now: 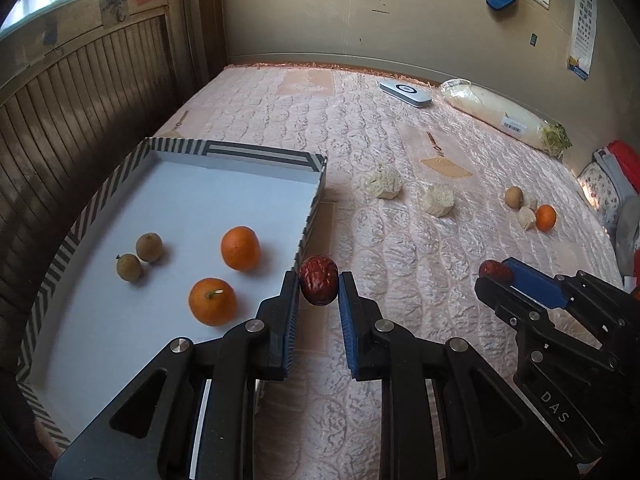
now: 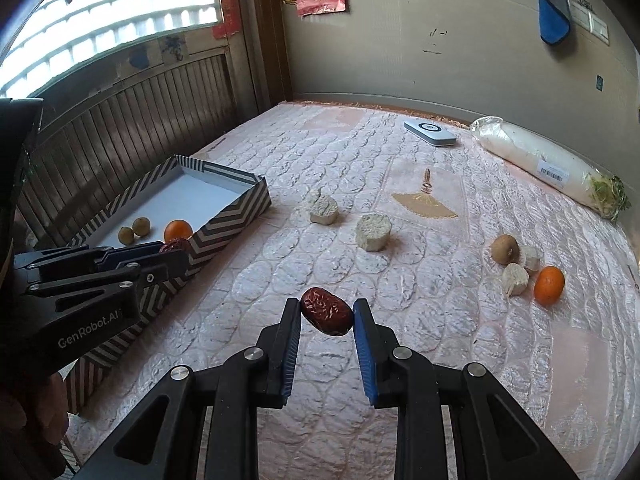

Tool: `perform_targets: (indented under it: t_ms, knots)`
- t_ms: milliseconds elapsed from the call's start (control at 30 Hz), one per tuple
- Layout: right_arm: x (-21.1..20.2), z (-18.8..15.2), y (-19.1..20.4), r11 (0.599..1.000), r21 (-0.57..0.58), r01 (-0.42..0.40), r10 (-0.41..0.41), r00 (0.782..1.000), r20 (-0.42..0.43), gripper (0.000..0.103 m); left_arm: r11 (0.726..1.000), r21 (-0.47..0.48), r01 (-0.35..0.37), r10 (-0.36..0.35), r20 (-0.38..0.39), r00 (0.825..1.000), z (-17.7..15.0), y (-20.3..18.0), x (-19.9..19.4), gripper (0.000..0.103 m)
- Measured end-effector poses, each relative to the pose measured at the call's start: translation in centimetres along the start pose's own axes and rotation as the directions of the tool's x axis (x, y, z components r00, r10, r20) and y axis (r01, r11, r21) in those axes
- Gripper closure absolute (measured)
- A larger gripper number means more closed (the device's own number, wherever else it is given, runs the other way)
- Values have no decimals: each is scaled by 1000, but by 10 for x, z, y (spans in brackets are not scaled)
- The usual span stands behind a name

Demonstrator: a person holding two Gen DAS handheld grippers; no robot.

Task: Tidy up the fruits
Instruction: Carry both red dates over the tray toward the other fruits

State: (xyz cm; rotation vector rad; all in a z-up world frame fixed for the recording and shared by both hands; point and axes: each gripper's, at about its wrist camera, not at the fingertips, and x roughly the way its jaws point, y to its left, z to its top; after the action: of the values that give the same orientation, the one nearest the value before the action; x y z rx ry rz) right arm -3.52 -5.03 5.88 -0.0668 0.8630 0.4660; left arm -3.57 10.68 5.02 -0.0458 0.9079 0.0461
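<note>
My left gripper point(image 1: 319, 282) is shut on a wrinkled red date point(image 1: 319, 285), held just right of the striped box point(image 1: 240, 152) and above its near right wall. Inside the box lie two oranges point(image 1: 240, 248) and two small brown longans point(image 1: 149, 247). My right gripper point(image 2: 327, 310) is shut on a second red date point(image 2: 327, 311) over the pink quilt point(image 2: 400, 240); in the left wrist view it appears at the right point(image 1: 494, 274). Loose on the quilt at the right sit an orange point(image 2: 549, 285) and a brown round fruit point(image 2: 505, 249).
Several pale vegetable chunks point(image 2: 373, 232) lie on the quilt between the box and the loose fruit. A wrapped white radish point(image 2: 536, 160) and a flat grey device point(image 2: 430, 132) lie by the far wall. Wooden panelling runs behind the box on the left.
</note>
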Motion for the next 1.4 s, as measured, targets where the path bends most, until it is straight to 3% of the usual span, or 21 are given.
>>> perform_targets:
  t_ms: [633,1400]
  knots:
    - [6,19,74,988,-133,-73,74,997,7,78,991,-87,-100,103,42,994,-8,63,-18,84]
    - [45,31,154,946,-252,-203,191,979,-72,77,964,-185,-193,192,-24,981,-25,130,-7,84]
